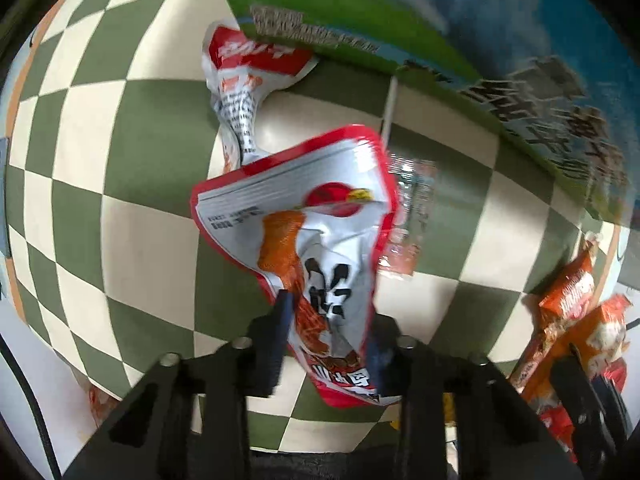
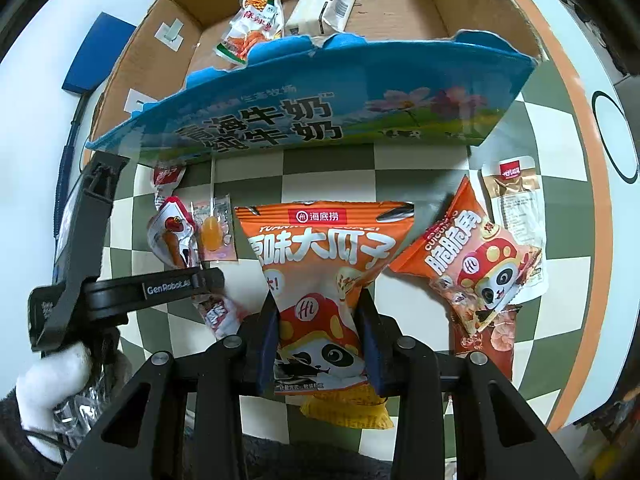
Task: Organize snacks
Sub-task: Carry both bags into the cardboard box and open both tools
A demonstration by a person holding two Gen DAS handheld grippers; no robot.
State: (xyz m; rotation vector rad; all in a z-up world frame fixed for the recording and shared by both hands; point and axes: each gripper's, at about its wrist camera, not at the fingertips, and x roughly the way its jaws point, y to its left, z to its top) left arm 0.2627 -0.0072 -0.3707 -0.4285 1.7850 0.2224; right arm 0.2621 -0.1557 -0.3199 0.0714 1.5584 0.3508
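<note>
Two fisheye views look along the fingers of two hand-held grippers over a surface covered in a green and cream checkered cloth.

In the left wrist view, the left hand-held gripper is clamped on a crumpled red and white snack packet, its two dark fingers pinching the packet's lower half while the rest stands up above the cloth. Just behind it lies a second red and white packet, partly tucked under the printed wall of a cardboard box. A lollipop in a clear wrapper lies beside the held packet (the stick points toward the box).

In the right wrist view, the right hand-held gripper is closed on an orange sunflower seed bag with a panda mascot, the fingers squeezing its lower middle. A yellow packet shows beneath it. To the right lie an orange crispy snack bag, a pale packet with a brown top behind it, and a dark red packet nearer the camera. The open cardboard box, with a blue milk print on its near wall, sits at the far side of the cloth; inside are a white carton and a small green-edged snack pouch. The left hand-held gripper appears at the left of this view, its packet near the lollipop.
</note>
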